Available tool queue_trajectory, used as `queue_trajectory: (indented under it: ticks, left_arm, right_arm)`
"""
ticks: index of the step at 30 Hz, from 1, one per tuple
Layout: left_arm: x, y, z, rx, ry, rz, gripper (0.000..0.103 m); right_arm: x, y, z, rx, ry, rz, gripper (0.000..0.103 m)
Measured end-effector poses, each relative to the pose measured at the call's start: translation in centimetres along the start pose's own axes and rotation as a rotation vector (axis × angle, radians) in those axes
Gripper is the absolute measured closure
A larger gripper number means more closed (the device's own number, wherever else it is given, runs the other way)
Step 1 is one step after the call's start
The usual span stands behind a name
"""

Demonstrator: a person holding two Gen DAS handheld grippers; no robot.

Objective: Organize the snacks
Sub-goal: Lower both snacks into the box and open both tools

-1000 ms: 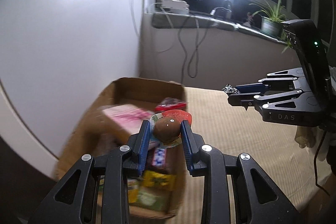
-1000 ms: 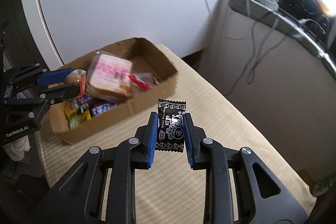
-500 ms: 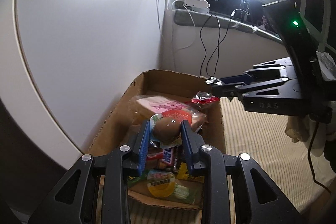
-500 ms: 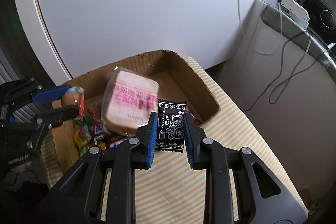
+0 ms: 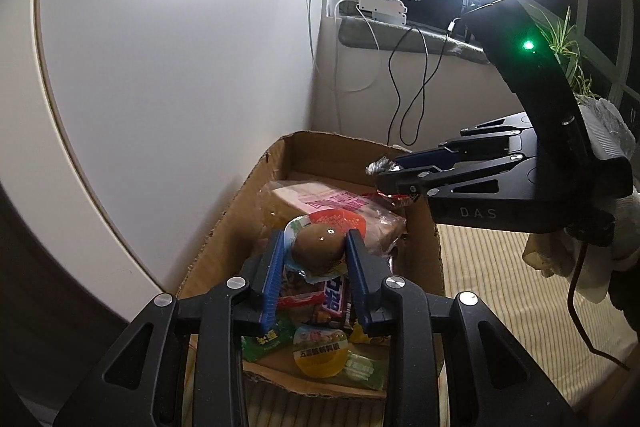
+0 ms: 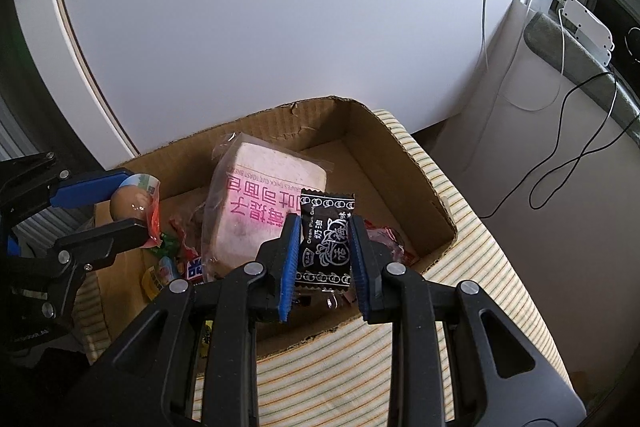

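Several snacks already lie in the cardboard box [image 6: 404, 163]; two remain held above it. Left gripper [image 5: 316, 259] jaws clamp a packaged egg [image 5: 318, 247], right gripper [image 6: 324, 247] jaws pinch a black candy packet [image 6: 325, 239], neither released yet.

Right gripper [image 6: 323, 259] clamped on black foil candy packet with white print [image 6: 325, 239], held over near edge of open brown cardboard box [image 6: 404, 163]. Left gripper [image 6: 124, 205] at box's left end, pinching brown egg in clear wrapper [image 6: 130, 203]. Bagged white toast loaf, pink lettering [image 6: 260, 203], lies inside. Box sits on striped cloth [image 6: 472, 251].
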State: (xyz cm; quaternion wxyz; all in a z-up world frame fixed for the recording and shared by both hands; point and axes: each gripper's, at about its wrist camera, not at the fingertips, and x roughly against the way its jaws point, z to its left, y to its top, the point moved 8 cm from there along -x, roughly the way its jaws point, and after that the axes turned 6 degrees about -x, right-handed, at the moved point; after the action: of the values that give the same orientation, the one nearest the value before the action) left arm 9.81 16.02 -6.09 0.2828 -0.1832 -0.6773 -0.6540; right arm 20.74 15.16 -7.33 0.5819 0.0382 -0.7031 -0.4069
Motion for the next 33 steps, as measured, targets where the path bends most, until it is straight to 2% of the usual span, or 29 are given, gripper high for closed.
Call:
queue_trajectory:
  ticks: [5,7,9,11,13,14,15,17,23,26,33]
  left_arm:
    - [0.1,0.1,0.1,0.002,0.007,-0.002,0.071]
    - [0.2,0.2,0.1,0.002,0.010,-0.003,0.071]
    - [0.3,0.3,0.1,0.000,0.016,-0.005,0.070]
    - [0.4,0.3,0.2,-0.002,0.020,-0.006,0.068]
    - [0.6,0.3,0.3,0.000,0.026,-0.008,0.053]
    - [0.7,0.3,0.3,0.001,0.029,-0.011,0.052]
    - [0.8,0.3,0.4,0.003,0.029,-0.012,0.052]
    - [0.9,0.3,0.3,0.003,0.029,-0.012,0.051]
    - [1.6,0.4,0.2,0.000,0.038,-0.018,0.048]
    - [2.0,0.4,0.0,-0.002,0.044,-0.020,0.046]
    - [3.4,0.1,-0.5,-0.010,0.064,-0.035,0.040]
  right_arm:
    - [0.2,0.1,0.2,0.004,-0.004,-0.006,0.077]
    - [0.3,0.1,0.2,0.002,-0.008,-0.010,0.071]
    - [0.4,0.2,0.2,0.003,-0.011,-0.014,0.057]
    - [0.6,0.2,0.2,0.005,-0.014,-0.023,0.055]
    - [0.8,0.1,0.1,0.000,-0.014,-0.028,0.055]
    - [0.9,0.2,0.0,-0.004,-0.015,-0.029,0.052]
    - [0.9,0.2,-0.1,-0.008,-0.017,-0.032,0.043]
    - [1.4,0.2,-0.2,-0.011,-0.025,-0.049,0.033]
    - [2.5,0.1,-0.2,-0.024,-0.024,-0.070,0.031]
    - [3.1,-0.2,-0.3,-0.032,-0.027,-0.079,0.026]
    - [5.3,-1.3,-0.4,-0.067,-0.017,-0.108,0.026]
